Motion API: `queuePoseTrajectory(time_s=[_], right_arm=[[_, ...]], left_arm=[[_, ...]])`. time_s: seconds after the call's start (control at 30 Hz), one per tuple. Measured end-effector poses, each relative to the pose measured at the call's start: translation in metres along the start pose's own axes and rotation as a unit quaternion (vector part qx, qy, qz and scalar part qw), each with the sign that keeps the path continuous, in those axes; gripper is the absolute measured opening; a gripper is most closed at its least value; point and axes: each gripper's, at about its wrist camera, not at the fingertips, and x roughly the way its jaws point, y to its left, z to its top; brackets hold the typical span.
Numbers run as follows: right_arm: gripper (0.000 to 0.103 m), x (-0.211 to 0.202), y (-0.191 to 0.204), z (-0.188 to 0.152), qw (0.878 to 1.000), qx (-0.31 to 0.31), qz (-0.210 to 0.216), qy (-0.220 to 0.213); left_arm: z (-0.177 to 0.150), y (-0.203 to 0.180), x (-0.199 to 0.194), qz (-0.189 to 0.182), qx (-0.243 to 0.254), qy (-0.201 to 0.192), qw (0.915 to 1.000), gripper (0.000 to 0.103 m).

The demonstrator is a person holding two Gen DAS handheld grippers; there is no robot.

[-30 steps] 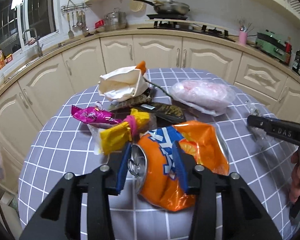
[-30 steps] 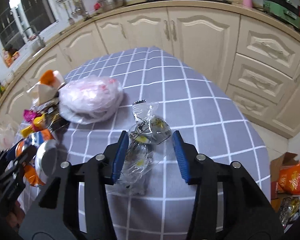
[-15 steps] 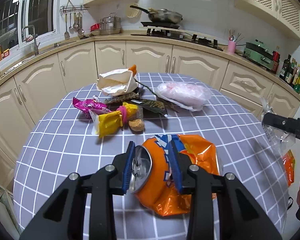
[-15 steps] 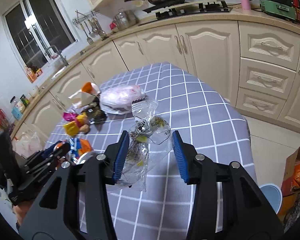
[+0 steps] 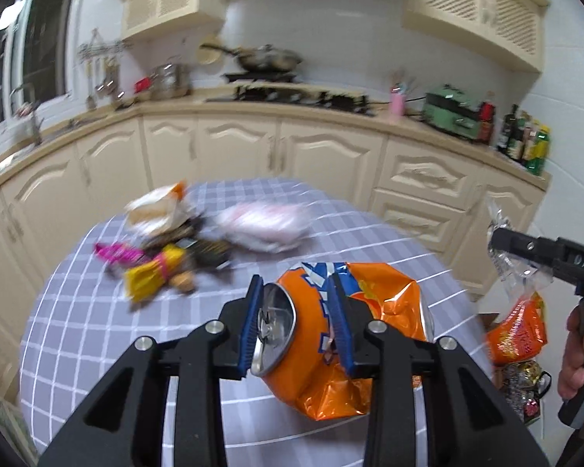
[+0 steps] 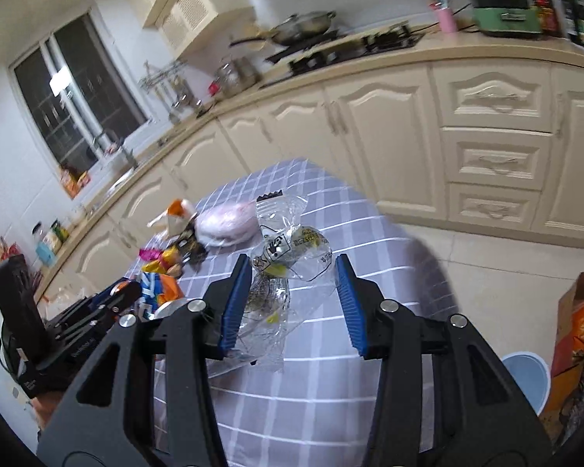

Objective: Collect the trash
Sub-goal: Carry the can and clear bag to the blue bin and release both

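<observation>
Your left gripper (image 5: 296,321) clamped the crushed orange soda can (image 5: 311,334) above the counter (image 5: 97,334); your right gripper (image 6: 290,303), jaws part-open, held a clear wrapper (image 6: 288,257) (crinkled).

Home kitchen: stove (image 5: 299,95), cabinets (image 5: 323,155)

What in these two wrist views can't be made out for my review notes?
- Left wrist view: the trash pile on the table is motion-blurred, so its wrapper labels are unreadable.
- Left wrist view: the crushed orange can hides the table behind it.
- Right wrist view: the blue bin is half covered by the right hand-held gripper, contents unseen.
- Right wrist view: print on the clear plastic wrapper is too small.
</observation>
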Motion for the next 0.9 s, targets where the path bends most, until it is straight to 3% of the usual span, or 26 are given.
queuePoseTrajectory(time_s=[0.23, 0.43, 0.67, 0.9], right_arm=[[0.044, -0.056, -0.087, -0.005, 0.996, 0.056, -0.067, -0.030], [0.044, -0.096, -0.174, -0.030, 0.983, 0.127, -0.127, -0.040], [0.044, -0.115, -0.255, -0.071, 0.965, 0.201, -0.168, -0.025], [0.044, -0.097, -0.328, -0.120, 0.945, 0.272, -0.181, 0.021]], left_arm=[[0.018, -0.099, 0.002, -0.077, 0.064, -0.016, 0.9948, 0.032], [0.006, -0.198, 0.024, -0.139, 0.121, 0.009, 0.9828, 0.032], [-0.035, -0.295, 0.066, -0.184, 0.182, 0.066, 0.9638, 0.032], [-0.100, -0.373, 0.123, -0.218, 0.244, 0.155, 0.9322, 0.032]])
